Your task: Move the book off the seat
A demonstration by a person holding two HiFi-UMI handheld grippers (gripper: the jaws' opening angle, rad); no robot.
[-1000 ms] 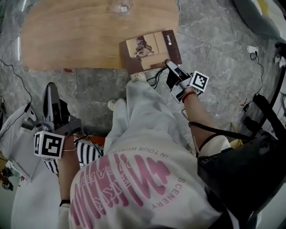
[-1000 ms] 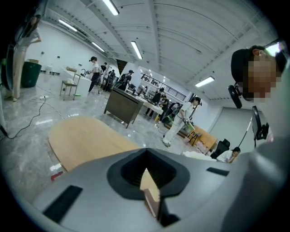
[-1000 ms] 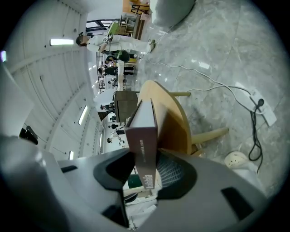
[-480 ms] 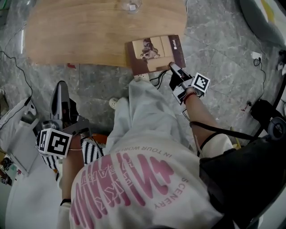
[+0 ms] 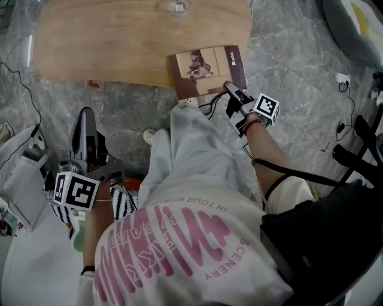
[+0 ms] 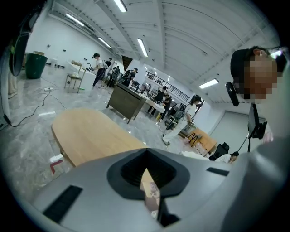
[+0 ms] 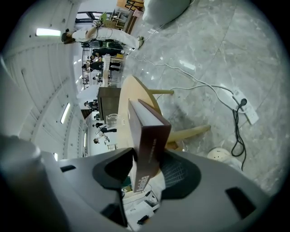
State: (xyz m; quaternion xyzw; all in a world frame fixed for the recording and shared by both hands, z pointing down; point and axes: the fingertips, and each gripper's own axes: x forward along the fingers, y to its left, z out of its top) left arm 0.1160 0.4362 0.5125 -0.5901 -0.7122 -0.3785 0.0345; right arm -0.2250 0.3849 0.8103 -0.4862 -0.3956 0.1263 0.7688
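Note:
A brown book with a tan cover picture lies flat at the near right edge of the oval wooden top, overhanging it a little. My right gripper is at the book's near edge. In the right gripper view the book stands spine-first between the jaws of that gripper. The jaws have just been opening, and a slim gap shows beside the book. My left gripper hangs low at the left, away from the book. Its jaws meet with nothing in them.
A white power strip with black cables lies on the grey stone floor under the book's edge; it also shows in the right gripper view. A glass stands at the top's far side. A black chair is at my right.
The book stays on the wooden top's edge with the right gripper at its near side. The left gripper has drifted slightly to the right.

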